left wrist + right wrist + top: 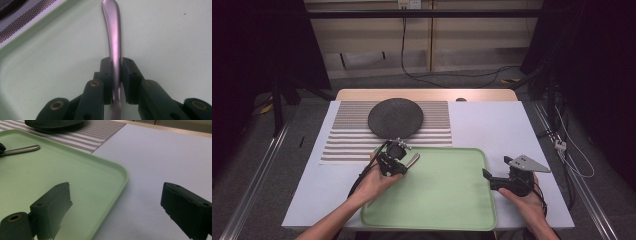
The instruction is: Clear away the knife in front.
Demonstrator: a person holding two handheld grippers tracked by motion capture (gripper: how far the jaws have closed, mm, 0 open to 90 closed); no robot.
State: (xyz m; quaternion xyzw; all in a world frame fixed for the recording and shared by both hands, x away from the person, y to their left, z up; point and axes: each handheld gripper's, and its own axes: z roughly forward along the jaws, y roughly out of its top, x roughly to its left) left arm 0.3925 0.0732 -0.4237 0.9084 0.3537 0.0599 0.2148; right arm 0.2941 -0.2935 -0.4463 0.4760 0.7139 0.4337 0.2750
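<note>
Your left tongs (115, 75) are clamping the metal utensil handle (113, 37) over the green tray (452, 200); right tongs (117, 207) are idling apart; likely still ahead: carrying it toward the dark plate (395, 117).

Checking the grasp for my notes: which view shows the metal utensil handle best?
The left gripper view: the metal utensil handle runs up close between the left hand-held gripper's pads. The high view shows it small over the green tray; the right gripper view shows just its tip.
</note>
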